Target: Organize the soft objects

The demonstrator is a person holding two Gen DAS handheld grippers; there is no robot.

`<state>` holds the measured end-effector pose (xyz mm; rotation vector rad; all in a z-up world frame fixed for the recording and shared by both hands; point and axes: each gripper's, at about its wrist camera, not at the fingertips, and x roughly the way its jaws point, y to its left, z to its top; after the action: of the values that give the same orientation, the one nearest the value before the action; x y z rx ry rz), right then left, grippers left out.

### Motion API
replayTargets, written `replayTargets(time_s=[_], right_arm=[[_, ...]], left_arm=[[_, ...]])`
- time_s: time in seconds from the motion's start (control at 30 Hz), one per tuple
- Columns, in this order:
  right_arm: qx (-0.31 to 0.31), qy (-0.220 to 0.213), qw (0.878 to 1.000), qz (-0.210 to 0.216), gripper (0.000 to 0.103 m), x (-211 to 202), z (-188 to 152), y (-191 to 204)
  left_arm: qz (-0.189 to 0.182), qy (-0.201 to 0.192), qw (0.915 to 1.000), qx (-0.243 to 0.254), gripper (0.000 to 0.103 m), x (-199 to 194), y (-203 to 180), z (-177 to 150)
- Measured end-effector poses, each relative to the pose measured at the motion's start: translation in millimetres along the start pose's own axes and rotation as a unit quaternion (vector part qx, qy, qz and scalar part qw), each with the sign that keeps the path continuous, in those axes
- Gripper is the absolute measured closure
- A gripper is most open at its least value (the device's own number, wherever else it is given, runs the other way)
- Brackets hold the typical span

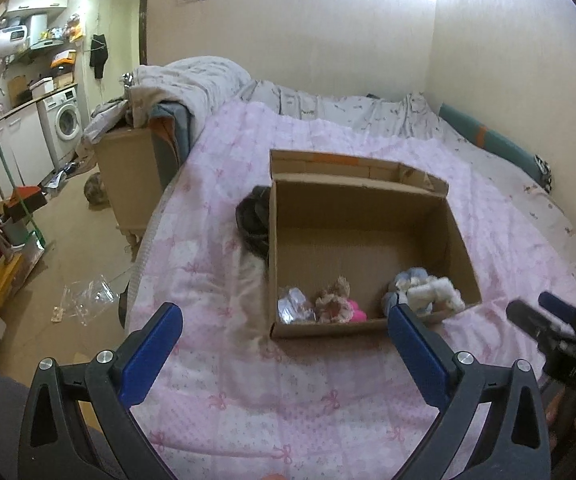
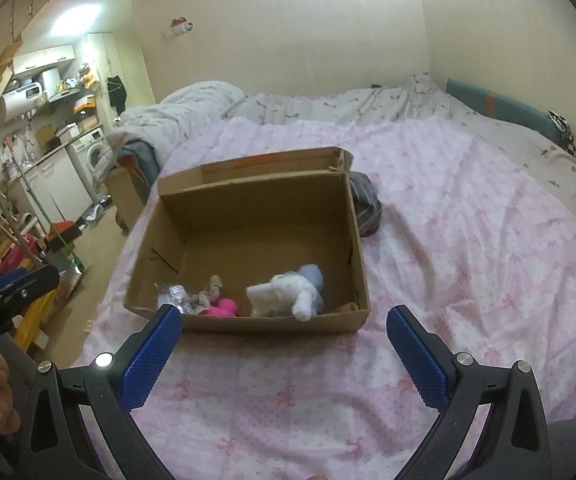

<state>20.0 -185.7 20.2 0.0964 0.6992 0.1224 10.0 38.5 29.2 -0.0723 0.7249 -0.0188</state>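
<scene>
An open cardboard box stands on the pink quilt. Along its near wall lie a white and blue plush toy, a beige doll with a pink part and a clear crinkled wrapper. My left gripper is open and empty, just in front of the box. My right gripper is open and empty, also in front of the box; it shows in the left wrist view at the right. The left gripper shows in the right wrist view at the left edge.
A dark bundled garment lies on the quilt against the box's side. Grey bedding is piled at the bed's far left corner over a wooden cabinet. The bed's left edge drops to a cluttered floor.
</scene>
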Motion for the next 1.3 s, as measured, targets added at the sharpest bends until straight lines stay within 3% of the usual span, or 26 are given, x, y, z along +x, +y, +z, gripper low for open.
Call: replayTargets(time_s=[0.27, 0.5, 1.3], right_arm=[[-0.001, 0.003, 1.0, -0.016, 0.0, 10, -3, 4], [-0.027, 0.0, 0.999, -0.022, 0.0, 10, -5, 15], [-0.013, -0.001, 1.0, -0.024, 0.0, 8, -3, 10]], left_arm=[[-0.014, 0.018, 0.9997, -0.007, 0.001, 13, -2, -7], [-0.012, 0.013, 0.9998, -0.003, 0.001, 12, -4, -8], [-0.017, 0.017, 0.9997, -0.003, 0.001, 15, -4, -10]])
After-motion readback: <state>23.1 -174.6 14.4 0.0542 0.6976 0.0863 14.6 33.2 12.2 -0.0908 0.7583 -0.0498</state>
